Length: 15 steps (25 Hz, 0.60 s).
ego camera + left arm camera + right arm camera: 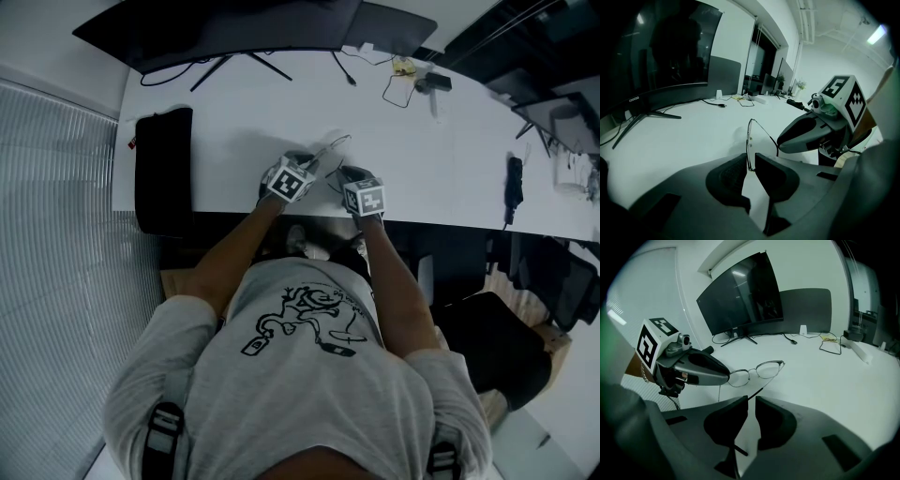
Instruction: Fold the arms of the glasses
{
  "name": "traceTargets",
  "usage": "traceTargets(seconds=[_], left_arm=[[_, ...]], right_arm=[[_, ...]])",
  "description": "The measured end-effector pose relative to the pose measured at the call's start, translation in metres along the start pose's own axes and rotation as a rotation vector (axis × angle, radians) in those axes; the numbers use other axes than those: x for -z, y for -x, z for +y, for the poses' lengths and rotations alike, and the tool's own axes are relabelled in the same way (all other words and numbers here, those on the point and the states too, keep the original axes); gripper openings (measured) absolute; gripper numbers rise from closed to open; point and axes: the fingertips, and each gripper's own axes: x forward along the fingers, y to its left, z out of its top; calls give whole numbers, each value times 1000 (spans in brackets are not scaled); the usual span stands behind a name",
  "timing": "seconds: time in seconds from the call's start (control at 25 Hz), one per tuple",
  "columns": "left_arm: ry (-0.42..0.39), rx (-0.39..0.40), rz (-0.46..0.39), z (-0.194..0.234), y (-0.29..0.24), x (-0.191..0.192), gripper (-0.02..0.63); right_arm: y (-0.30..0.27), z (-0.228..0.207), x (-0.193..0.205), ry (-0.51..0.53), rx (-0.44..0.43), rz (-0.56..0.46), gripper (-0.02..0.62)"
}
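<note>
Thin metal-framed glasses (334, 146) are held over the white desk (234, 112) near its front edge, between my two grippers. In the left gripper view the glasses (750, 136) appear edge-on, and my left gripper (749, 164) is shut on the frame's near end. My right gripper (785, 139) reaches in from the right. In the right gripper view both lenses (758, 371) face me. One arm (761, 389) slants down from the far hinge into my right gripper (751, 404), which is shut on it. My left gripper (723, 375) covers the frame's other end.
A curved black monitor (244, 23) stands at the desk's back. A black pad (164, 169) lies at the left end, and cables and small items (408, 80) lie at the back right. A black object (514, 183) sits on the right. The desk's front edge runs just under the grippers.
</note>
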Motion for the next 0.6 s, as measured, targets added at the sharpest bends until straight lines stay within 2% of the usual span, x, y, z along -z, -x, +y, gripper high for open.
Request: traceTargets(seconds=[0.6], left_arm=[[-28,2,2,-13,-1,2,72]], right_arm=[[-7,4,1,8,-5,-1,60]])
